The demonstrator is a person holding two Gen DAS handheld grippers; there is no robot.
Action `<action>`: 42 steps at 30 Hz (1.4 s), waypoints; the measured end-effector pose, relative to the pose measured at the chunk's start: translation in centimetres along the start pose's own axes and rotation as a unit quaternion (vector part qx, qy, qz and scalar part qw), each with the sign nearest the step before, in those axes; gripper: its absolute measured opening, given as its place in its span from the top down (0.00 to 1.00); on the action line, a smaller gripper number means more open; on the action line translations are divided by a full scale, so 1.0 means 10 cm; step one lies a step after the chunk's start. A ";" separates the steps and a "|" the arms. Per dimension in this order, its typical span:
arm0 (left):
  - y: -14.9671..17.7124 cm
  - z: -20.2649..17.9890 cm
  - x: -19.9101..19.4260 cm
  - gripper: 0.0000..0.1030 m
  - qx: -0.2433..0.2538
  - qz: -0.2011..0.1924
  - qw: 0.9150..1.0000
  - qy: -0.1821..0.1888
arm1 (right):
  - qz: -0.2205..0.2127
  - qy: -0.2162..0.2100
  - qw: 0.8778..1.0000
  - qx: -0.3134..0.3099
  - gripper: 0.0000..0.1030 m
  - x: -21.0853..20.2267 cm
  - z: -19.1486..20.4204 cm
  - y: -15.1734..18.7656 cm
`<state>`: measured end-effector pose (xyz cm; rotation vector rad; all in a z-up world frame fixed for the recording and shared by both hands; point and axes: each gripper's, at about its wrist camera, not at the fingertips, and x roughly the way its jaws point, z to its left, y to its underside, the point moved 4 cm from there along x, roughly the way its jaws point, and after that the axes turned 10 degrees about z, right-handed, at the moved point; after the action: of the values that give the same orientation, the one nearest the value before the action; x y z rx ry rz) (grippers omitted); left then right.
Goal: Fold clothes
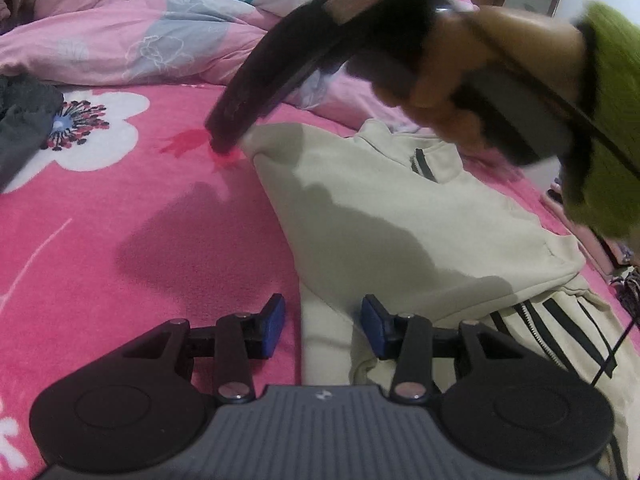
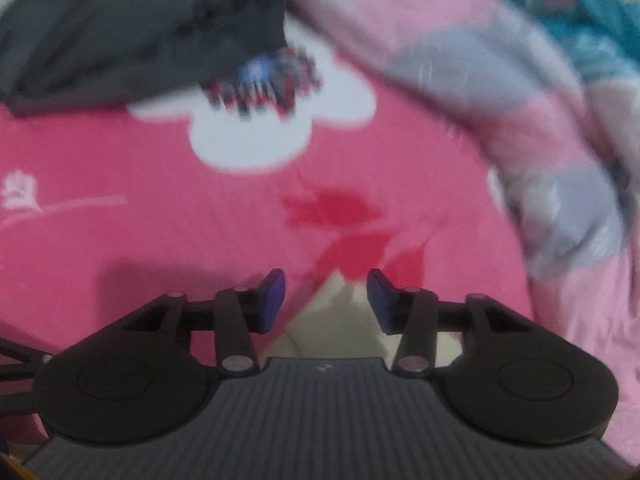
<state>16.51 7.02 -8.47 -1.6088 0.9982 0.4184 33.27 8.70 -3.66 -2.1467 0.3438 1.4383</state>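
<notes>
Sweatshirt (image 1: 400, 232): cream, soft knit w/ black stripes, lying flat on pink fleece blanket (image 1: 140, 240).
Left gripper (image 1: 323, 326): I'm hovering at its near edge, jaws part open, gripping nothing.
Right gripper (image 2: 326, 300): I'm straddling its pointed far corner, pads apart, not pinching.
Quilt (image 1: 120, 40): puffy, bunching behind.

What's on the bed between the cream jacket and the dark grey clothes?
Only bare pink blanket with a white flower print; nothing else lies between the cream jacket and the dark grey clothes. Left wrist view shows it.
</notes>
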 end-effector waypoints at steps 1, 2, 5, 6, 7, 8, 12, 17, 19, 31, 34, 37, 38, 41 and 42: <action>0.00 -0.01 0.00 0.58 0.003 0.000 1.000 -0.003 | 0.020 -0.006 1.000 0.006 0.90 0.07 -0.04 -0.01; 0.01 -0.02 0.00 0.58 0.006 0.000 1.000 -0.006 | 0.016 -0.020 0.999 0.034 0.95 0.06 -0.14 -0.01; 0.01 -0.04 0.00 0.58 0.012 0.001 1.000 -0.012 | -0.007 -0.061 0.990 0.127 0.96 0.00 -0.43 0.02; 0.02 -0.04 0.00 0.58 0.013 0.001 1.000 -0.013 | -0.017 -0.076 0.985 0.157 0.97 -0.01 -0.52 0.05; 0.02 -0.04 0.00 0.58 0.014 0.001 1.000 -0.014 | -0.027 -0.091 0.978 0.187 0.97 -0.02 -0.60 0.08; 0.02 -0.04 0.00 0.58 0.015 0.001 1.000 -0.014 | -0.036 -0.098 0.971 0.213 0.97 -0.01 -0.68 0.11; 0.02 -0.02 0.01 0.58 0.016 0.002 1.000 -0.015 | -0.087 -0.098 0.939 0.319 1.00 -0.05 -1.00 0.25; 0.01 -0.01 0.00 0.58 0.009 0.003 1.000 -0.011 | -0.122 -0.156 0.925 0.323 0.98 -0.39 -1.06 0.43; 0.00 0.00 0.00 0.58 0.005 0.005 1.000 -0.009 | -0.102 -0.173 0.941 0.274 0.98 -0.44 -0.83 0.48; -0.02 0.08 -0.02 0.58 -0.008 0.009 1.000 0.014 | -0.099 -0.223 0.844 0.477 0.97 0.28 -1.21 0.93; -0.03 0.12 -0.03 0.58 -0.019 0.010 1.000 0.024 | -0.143 -0.188 0.843 0.483 0.97 -0.31 -1.32 1.55; -0.03 0.14 -0.05 0.58 -0.025 0.005 0.999 0.028 | -0.186 -0.151 0.818 0.523 0.96 -1.01 -1.43 2.52; -0.04 0.15 -0.07 0.58 -0.026 0.004 0.999 0.031 | -0.200 -0.138 0.807 0.538 0.95 -1.24 -1.47 2.85; -0.07 0.22 -0.19 0.58 -0.033 -0.011 0.999 0.037 | -0.215 -0.038 0.802 0.556 0.94 -1.83 -1.53 3.75; -0.10 0.24 -0.24 0.57 -0.034 -0.025 0.999 0.033 | -0.214 0.000 0.802 0.557 0.94 -2.01 -1.53 4.03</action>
<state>16.50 10.16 -6.81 -1.7147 1.0013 0.3700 17.61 -34.70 7.77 -1.1225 0.4955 0.6495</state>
